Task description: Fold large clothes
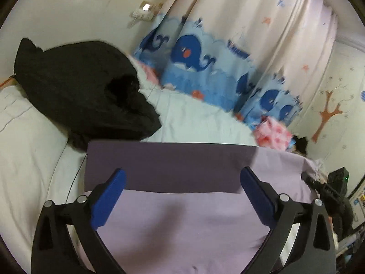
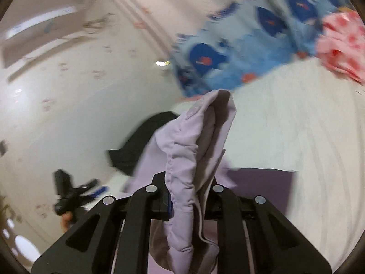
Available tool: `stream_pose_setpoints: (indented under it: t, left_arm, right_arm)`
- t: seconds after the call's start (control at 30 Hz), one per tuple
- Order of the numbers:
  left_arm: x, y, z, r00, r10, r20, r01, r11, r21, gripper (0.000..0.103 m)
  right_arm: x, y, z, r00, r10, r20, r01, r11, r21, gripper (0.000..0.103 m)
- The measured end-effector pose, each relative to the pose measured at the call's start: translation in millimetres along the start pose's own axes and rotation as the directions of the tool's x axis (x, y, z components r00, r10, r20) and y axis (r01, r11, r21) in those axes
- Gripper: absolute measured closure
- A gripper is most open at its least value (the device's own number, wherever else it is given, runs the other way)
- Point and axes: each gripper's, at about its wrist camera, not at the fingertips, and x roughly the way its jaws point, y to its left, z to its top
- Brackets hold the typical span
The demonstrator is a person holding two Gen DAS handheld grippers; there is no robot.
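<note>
A lavender garment (image 1: 182, 228) lies spread on the white bed (image 1: 29, 159), with a darker purple flat panel (image 1: 171, 166) across its far part. My left gripper (image 1: 182, 191) hovers over it, open, its blue pads (image 1: 111, 196) wide apart with nothing between them. In the right wrist view my right gripper (image 2: 184, 182) is shut on a bunched, gathered edge of the lavender garment (image 2: 196, 148), which stands up from the jaws and hides the fingertips. The left gripper (image 2: 77, 191) appears blurred at the left there, held by a hand (image 2: 66, 219).
A crumpled black garment (image 1: 84, 91) (image 2: 141, 141) lies on the bed at the left. A pink patterned cloth (image 1: 273, 134) (image 2: 342, 43) sits by the whale-print curtain (image 1: 205, 68). A wall (image 1: 68, 11) stands close behind the bed.
</note>
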Motion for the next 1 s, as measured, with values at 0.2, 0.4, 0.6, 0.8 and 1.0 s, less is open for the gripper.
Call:
stream_pose_setpoints:
  t: [0.2, 0.4, 0.6, 0.8, 1.0]
  left_arm:
    - [107.9, 50.9, -53.4, 0.934, 0.224, -0.278, -0.216, 0.975, 0.060, 0.007]
    - [94.6, 41.2, -49.4, 0.921, 0.309, -0.236, -0.278, 0.948, 0.154, 0.007]
    - [10.3, 56.5, -29.3, 0.939, 0.199, -0.282, -0.201, 0.979, 0.023, 0.009]
    - [-132.3, 101.4, -79.4, 0.929, -0.002, -0.369, -0.047, 0.991, -0.122, 0.007]
    - [-181.6, 160.3, -175.2, 0.886, -0.017, -0.463, -0.127, 0.952, -0.278, 0.007]
  right_arm:
    - [60.0, -100.3, -68.4, 0.957, -0.055, -0.284, 0.125, 0.964, 0.235, 0.087]
    - [66.3, -82.5, -61.7, 0.934, -0.168, -0.316, 0.207, 0.974, 0.092, 0.083]
    - [12.9, -102.2, -55.2, 0.947, -0.122, -0.296, 0.202, 0.945, 0.257, 0.045]
    - [-73.0, -67.2, -103.0, 0.910, -0.011, -0.414, 0.143, 0.947, 0.289, 0.031]
    - [-129.6, -33.7, -212.8, 0.808, 0.046, -0.587, 0.155, 0.945, 0.288, 0.030]
